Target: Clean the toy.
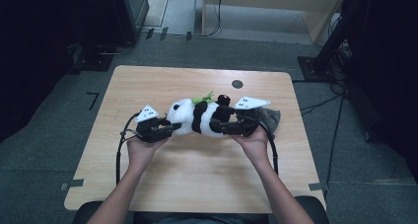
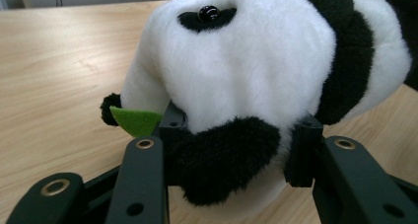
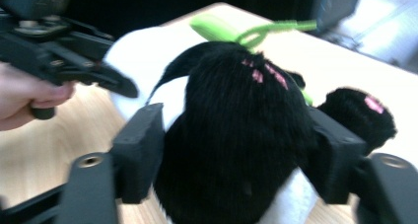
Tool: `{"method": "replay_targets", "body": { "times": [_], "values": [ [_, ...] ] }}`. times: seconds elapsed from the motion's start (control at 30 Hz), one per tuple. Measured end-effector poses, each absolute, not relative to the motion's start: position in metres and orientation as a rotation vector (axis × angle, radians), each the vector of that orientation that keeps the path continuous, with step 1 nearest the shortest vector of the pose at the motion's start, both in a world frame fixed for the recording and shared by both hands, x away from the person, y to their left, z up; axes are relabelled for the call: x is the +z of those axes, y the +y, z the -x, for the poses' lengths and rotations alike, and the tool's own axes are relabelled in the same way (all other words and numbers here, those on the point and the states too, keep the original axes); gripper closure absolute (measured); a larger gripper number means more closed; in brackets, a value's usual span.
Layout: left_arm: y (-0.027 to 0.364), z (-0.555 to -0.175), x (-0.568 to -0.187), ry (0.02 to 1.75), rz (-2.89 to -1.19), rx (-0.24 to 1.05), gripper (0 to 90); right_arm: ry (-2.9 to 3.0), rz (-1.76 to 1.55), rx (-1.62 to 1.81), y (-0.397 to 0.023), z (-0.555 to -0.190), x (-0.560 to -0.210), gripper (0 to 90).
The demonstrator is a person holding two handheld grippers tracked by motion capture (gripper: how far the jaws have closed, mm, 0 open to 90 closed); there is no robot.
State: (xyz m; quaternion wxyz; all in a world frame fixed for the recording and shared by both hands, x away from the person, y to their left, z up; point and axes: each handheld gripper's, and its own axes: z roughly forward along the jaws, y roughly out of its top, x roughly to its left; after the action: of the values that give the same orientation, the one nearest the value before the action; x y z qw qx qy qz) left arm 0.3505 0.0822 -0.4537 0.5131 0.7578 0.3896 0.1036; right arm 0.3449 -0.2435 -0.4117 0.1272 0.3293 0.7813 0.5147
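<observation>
Jaws of the left gripper (image 2: 231, 155) press on the black ear of the panda toy (image 1: 199, 118), and the right gripper (image 3: 236, 160) has its jaws tight around a black paw. Toy lies on its side in the middle of the wooden bench (image 1: 197, 174), a grey bag (image 1: 270, 116) just beside it.
</observation>
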Motion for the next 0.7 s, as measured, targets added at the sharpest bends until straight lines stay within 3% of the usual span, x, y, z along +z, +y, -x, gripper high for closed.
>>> {"method": "replay_targets", "body": {
  "times": [0.13, 0.23, 0.4, 0.47, 0.5, 0.57, 0.63, 0.7],
  "values": [
    [0.098, -0.355, -0.445, 0.998, -1.77, 0.206, 55.2, 2.293, -0.884, 1.574, -0.25, -0.342, -0.418, 14.7],
    [0.104, -0.353, -0.436, 1.001, -1.785, 0.196, 54.7, 2.3, -0.869, 1.447, -0.246, -0.341, -0.427, 12.3],
    [0.097, -0.349, -0.43, 0.975, -1.823, 0.125, 53.4, 2.321, -0.809, 1.434, -0.232, -0.345, -0.441, 0.0],
    [0.09, -0.346, -0.428, 0.969, -1.839, 0.098, 52.1, 2.329, -0.789, 1.408, -0.224, -0.345, -0.446, 0.0],
    [0.088, -0.345, -0.428, 0.968, -1.846, 0.103, 49.7, 2.316, -0.82, 1.349, -0.223, -0.345, -0.45, 1.0],
    [0.085, -0.344, -0.428, 0.971, -1.855, 0.136, 48.0, 2.314, -0.829, 1.343, -0.223, -0.345, -0.45, 11.7],
    [0.081, -0.343, -0.43, 0.955, -1.858, 0.2, 40.5, 2.308, -0.851, 1.324, -0.225, -0.342, -0.45, 27.6],
    [0.08, -0.344, -0.432, 0.912, -1.868, 0.247, 32.3, 2.337, -0.885, 1.316, -0.226, -0.344, -0.449, 32.9]
  ]
}}
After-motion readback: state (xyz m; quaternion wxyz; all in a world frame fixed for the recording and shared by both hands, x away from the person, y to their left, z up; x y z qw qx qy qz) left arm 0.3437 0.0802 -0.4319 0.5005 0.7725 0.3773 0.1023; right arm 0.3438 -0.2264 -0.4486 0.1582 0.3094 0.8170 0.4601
